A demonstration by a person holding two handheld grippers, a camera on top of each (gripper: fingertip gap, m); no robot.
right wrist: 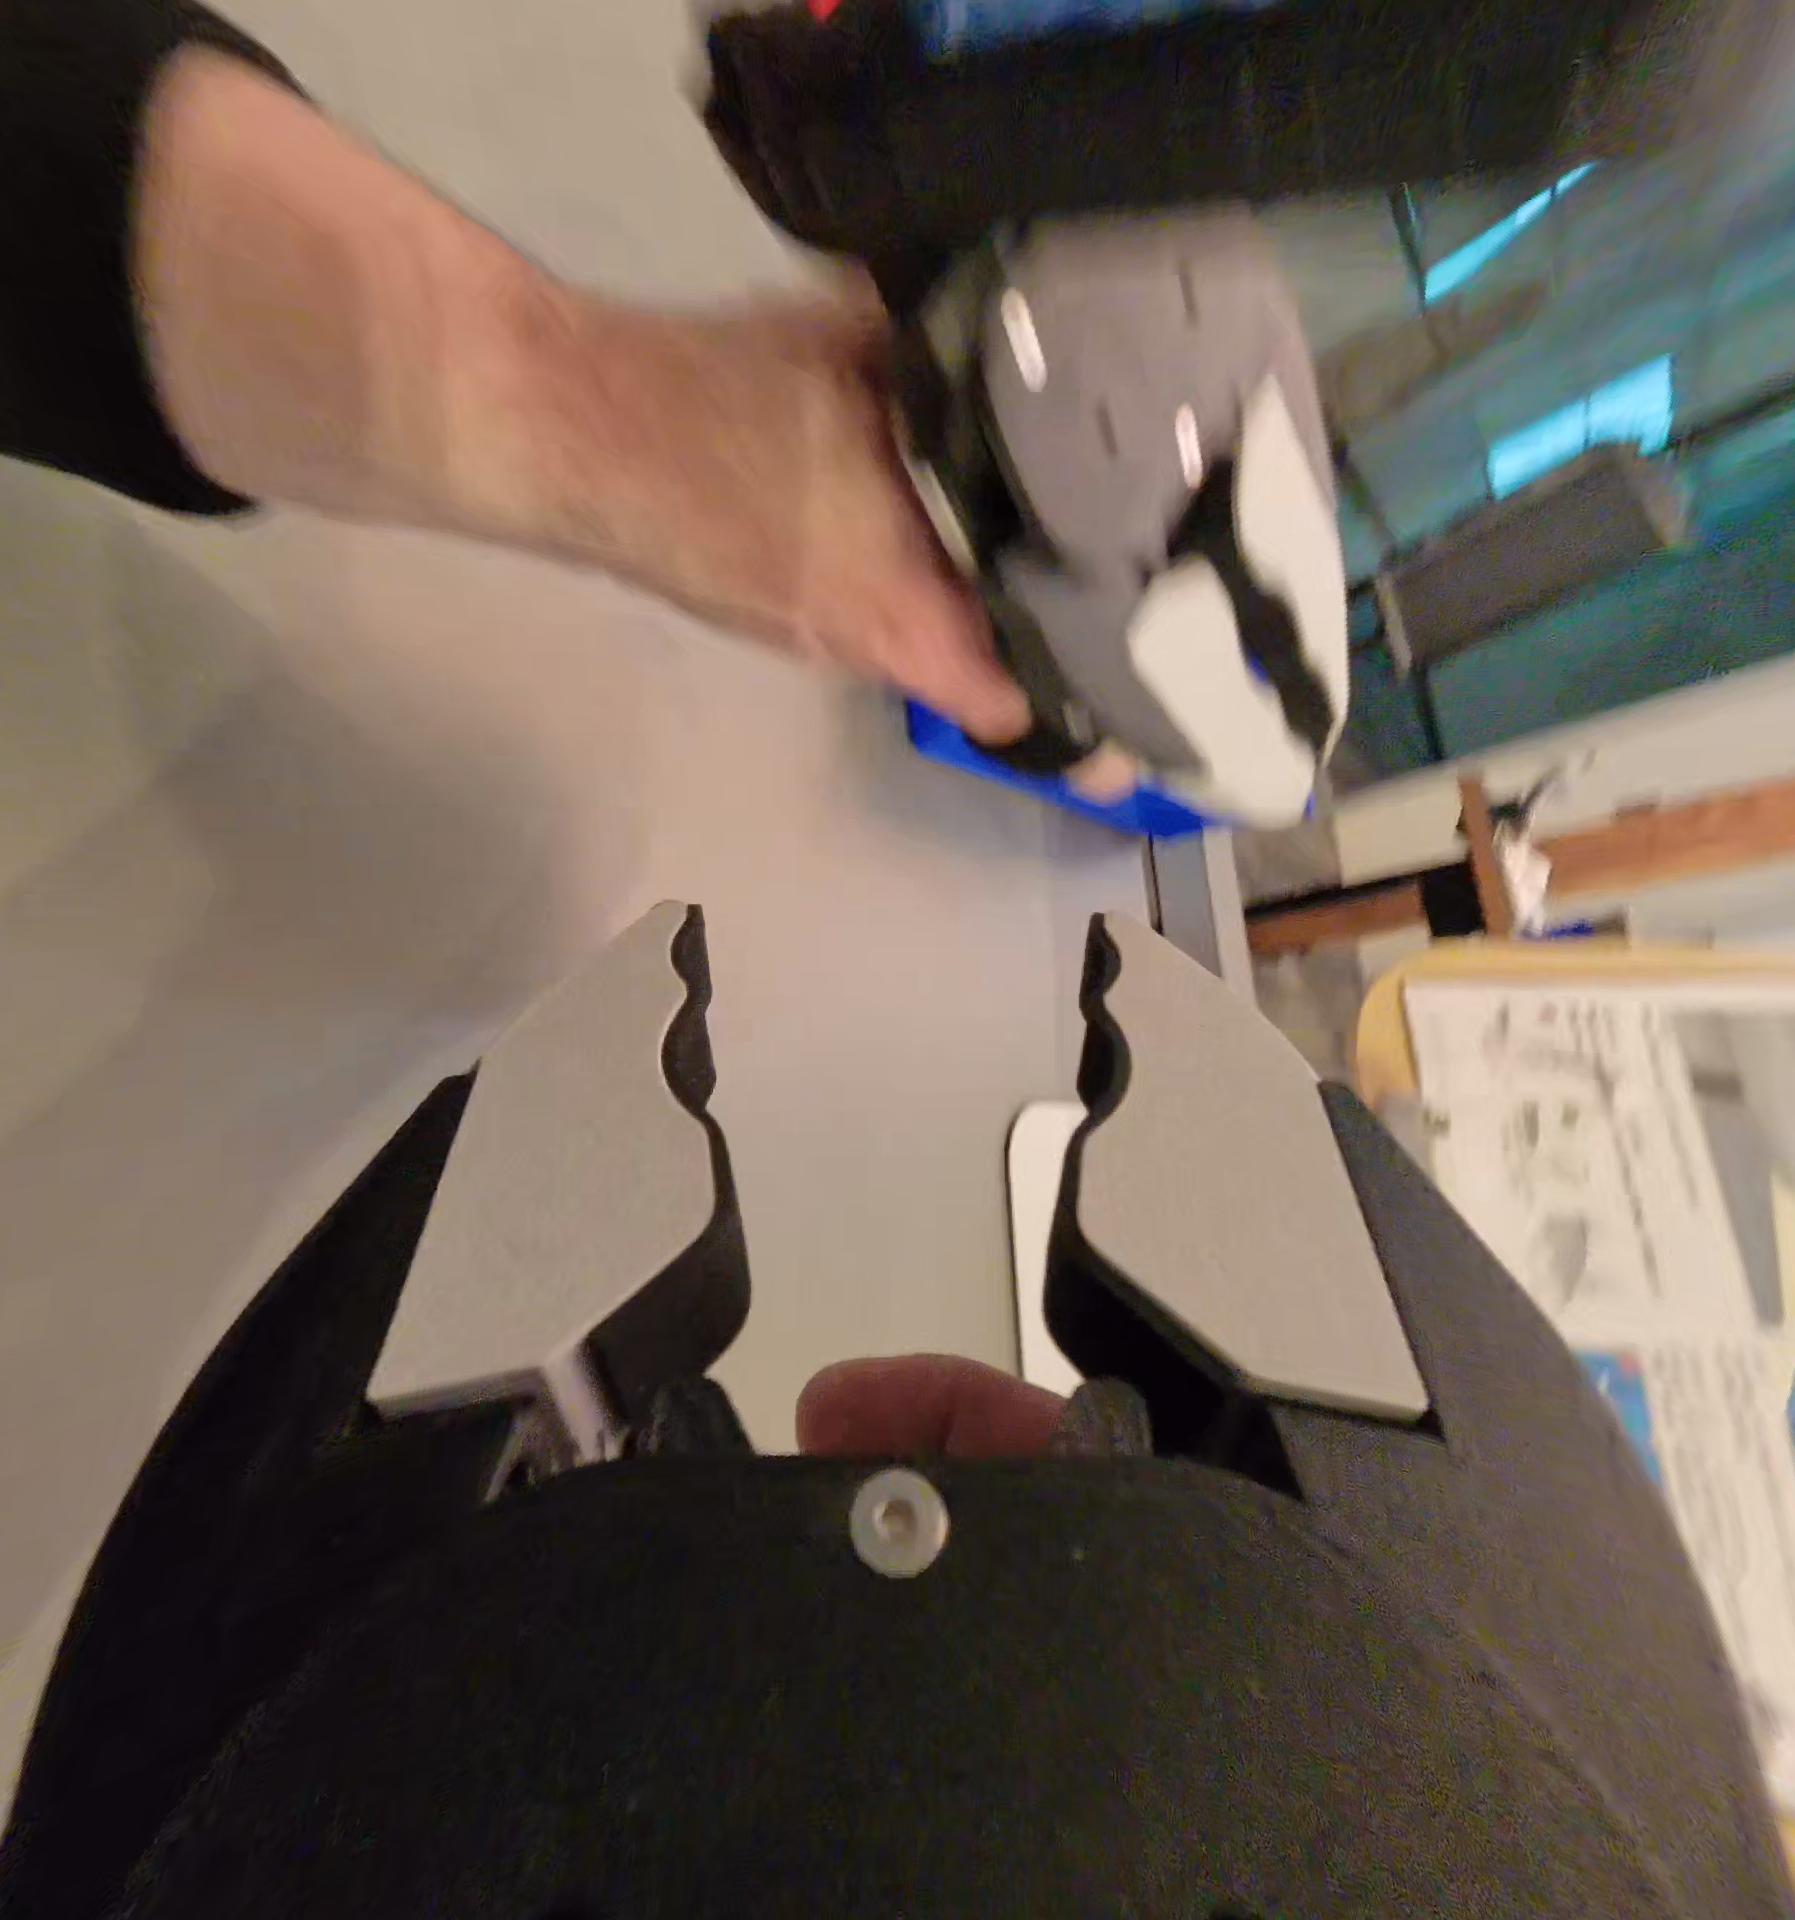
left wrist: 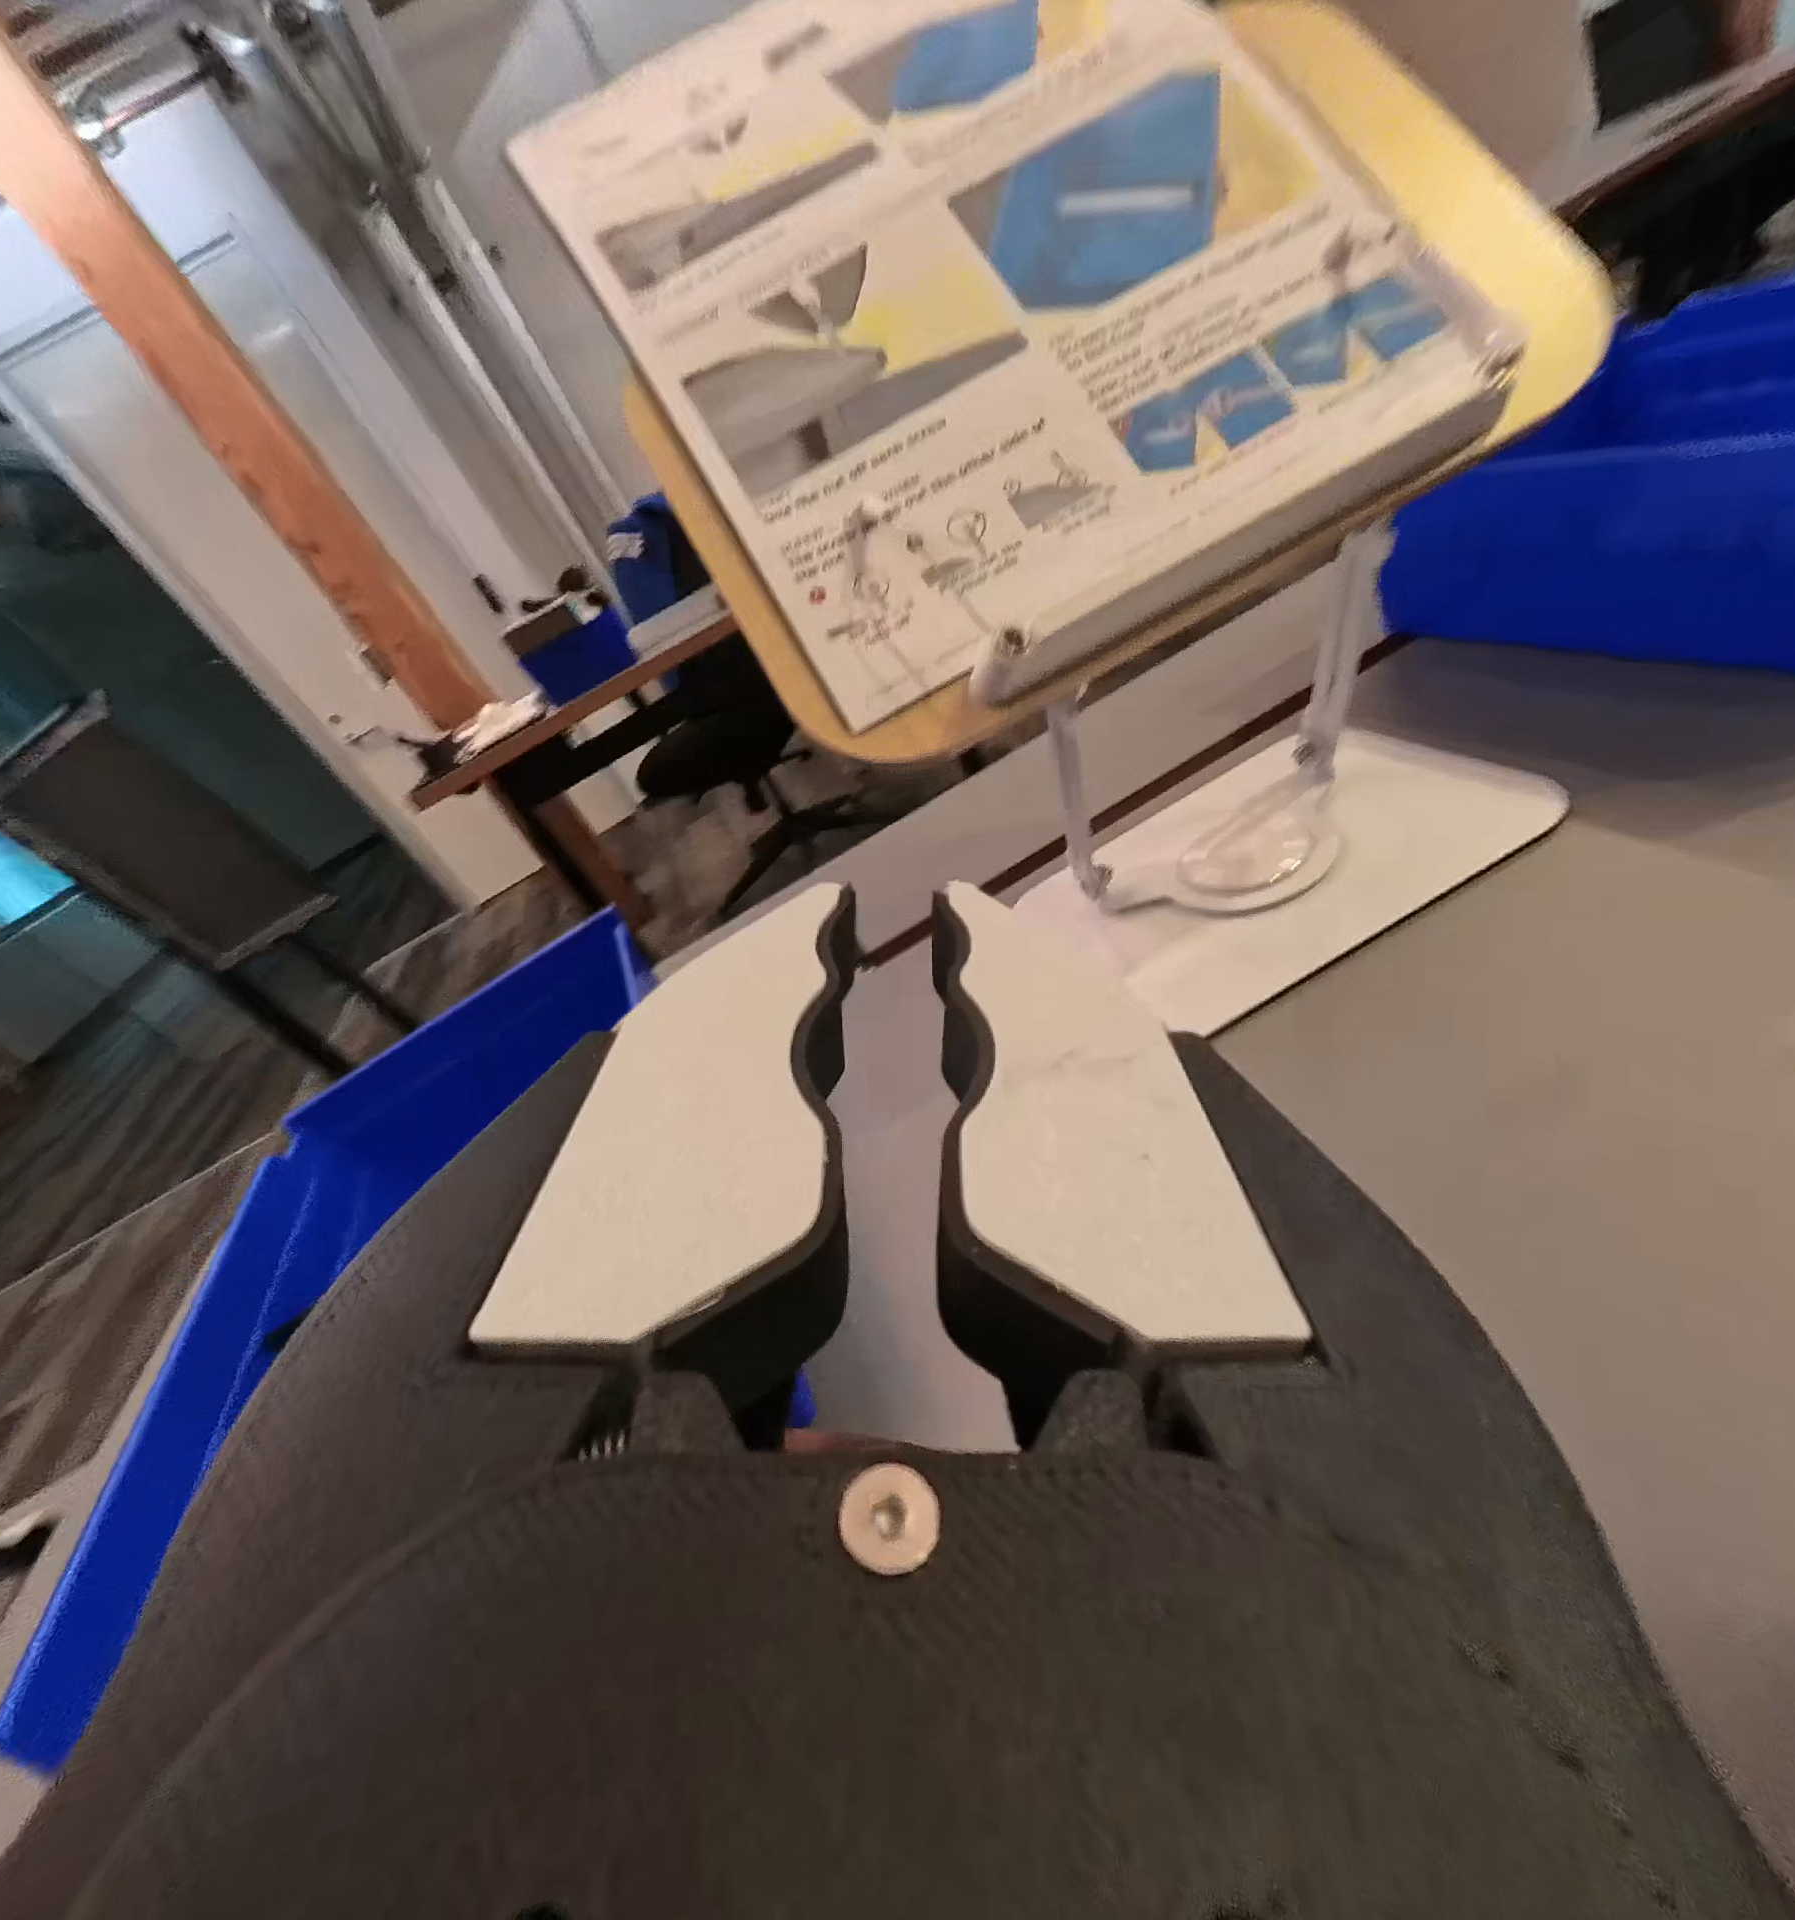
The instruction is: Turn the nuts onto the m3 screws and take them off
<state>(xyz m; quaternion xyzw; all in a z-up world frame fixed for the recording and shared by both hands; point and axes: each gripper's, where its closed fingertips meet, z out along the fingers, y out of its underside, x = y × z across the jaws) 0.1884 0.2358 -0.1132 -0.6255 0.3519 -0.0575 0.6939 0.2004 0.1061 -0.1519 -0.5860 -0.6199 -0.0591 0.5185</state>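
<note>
No nuts or screws show in either view. My left gripper (left wrist: 895, 909) hangs over the grey table's left part, its jaws a narrow gap apart with nothing between them. In the right wrist view it is blurred (right wrist: 1277, 748), held by a person's hand (right wrist: 664, 468) above a small blue bin (right wrist: 1028, 779). My right gripper (right wrist: 893, 925) is wide open and empty above the bare grey table (right wrist: 353, 831). A fingertip shows behind its jaws.
An instruction sheet on a tilted stand (left wrist: 1028, 343) rests on a white base plate (left wrist: 1392, 831) at the back of the table; it also shows in the right wrist view (right wrist: 1599, 1247). A blue bin (left wrist: 436, 1091) sits at my left, larger blue bins (left wrist: 1651, 499) at the far right.
</note>
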